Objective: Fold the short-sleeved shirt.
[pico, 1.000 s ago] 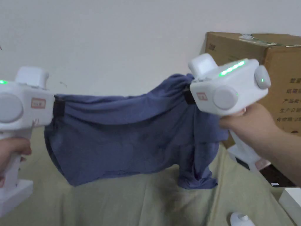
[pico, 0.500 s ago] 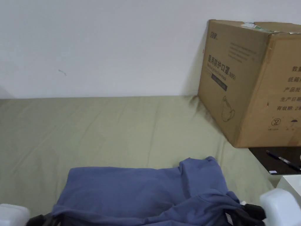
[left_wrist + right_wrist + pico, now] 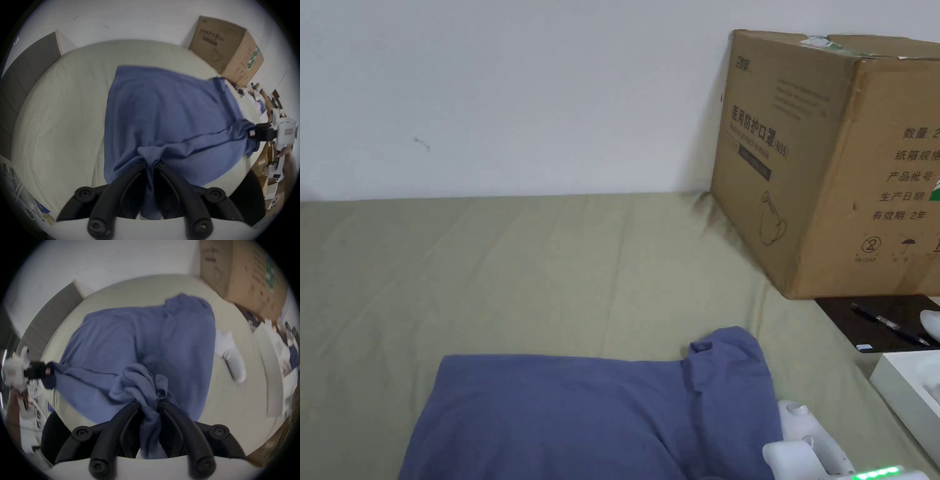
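Observation:
The blue short-sleeved shirt (image 3: pixel 594 419) lies spread on the olive-green bed sheet (image 3: pixel 550 269), with one sleeve (image 3: pixel 725 356) bunched at its far right corner. In the left gripper view my left gripper (image 3: pixel 150 164) is shut on a gathered bunch of the shirt's near edge (image 3: pixel 151 186). Off to the right in that view, the right gripper (image 3: pixel 251 135) pinches another corner, the cloth stretched taut between the two. In the right gripper view my right gripper (image 3: pixel 148 401) is shut on a crumpled fold of the shirt (image 3: pixel 138 382), and the left gripper (image 3: pixel 48 371) grips the shirt at far left.
A large cardboard box (image 3: pixel 831 162) stands at the bed's back right against the white wall. A white device (image 3: pixel 800 425) lies on the sheet beside the shirt's right edge. A white box (image 3: pixel 909 387) and a pen (image 3: pixel 887 323) sit on a dark surface to the right.
One second ago both grippers held the shirt up in the air, stretched between them. They have come down and toward me, and the shirt's far part now rests flat on the sheet.

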Tool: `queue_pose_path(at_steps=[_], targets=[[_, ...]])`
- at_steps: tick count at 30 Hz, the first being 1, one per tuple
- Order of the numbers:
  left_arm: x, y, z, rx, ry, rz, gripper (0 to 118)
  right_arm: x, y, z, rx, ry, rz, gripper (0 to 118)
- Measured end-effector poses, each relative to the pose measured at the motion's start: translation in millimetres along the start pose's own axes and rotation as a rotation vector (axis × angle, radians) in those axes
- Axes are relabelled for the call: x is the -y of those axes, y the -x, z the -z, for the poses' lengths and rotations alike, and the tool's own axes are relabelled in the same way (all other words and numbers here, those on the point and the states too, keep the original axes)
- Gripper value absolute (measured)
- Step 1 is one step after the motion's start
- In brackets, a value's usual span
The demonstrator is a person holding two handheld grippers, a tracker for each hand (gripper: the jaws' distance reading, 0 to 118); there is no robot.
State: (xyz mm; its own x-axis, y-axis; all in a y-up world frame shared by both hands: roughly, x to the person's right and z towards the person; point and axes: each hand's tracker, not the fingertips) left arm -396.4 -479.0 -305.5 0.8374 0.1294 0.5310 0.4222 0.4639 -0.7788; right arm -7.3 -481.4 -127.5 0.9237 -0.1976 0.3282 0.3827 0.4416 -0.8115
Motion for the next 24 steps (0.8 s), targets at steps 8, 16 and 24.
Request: queue_pose_path(at_steps=[8, 16, 24], targets=[[13, 15, -28, 0.063, -0.136, -0.145, 116, 12, 2, -31, -0.001, -0.087, -0.009, 110], [26, -2, -107, 0.08, -0.366, -0.091, 86, 36, 16, -121, -0.186, -0.427, 0.051, 99], [45, -34, -152, 0.004, -0.56, 0.051, 0, 51, 33, -172, -0.18, -0.692, 0.118, 0]])
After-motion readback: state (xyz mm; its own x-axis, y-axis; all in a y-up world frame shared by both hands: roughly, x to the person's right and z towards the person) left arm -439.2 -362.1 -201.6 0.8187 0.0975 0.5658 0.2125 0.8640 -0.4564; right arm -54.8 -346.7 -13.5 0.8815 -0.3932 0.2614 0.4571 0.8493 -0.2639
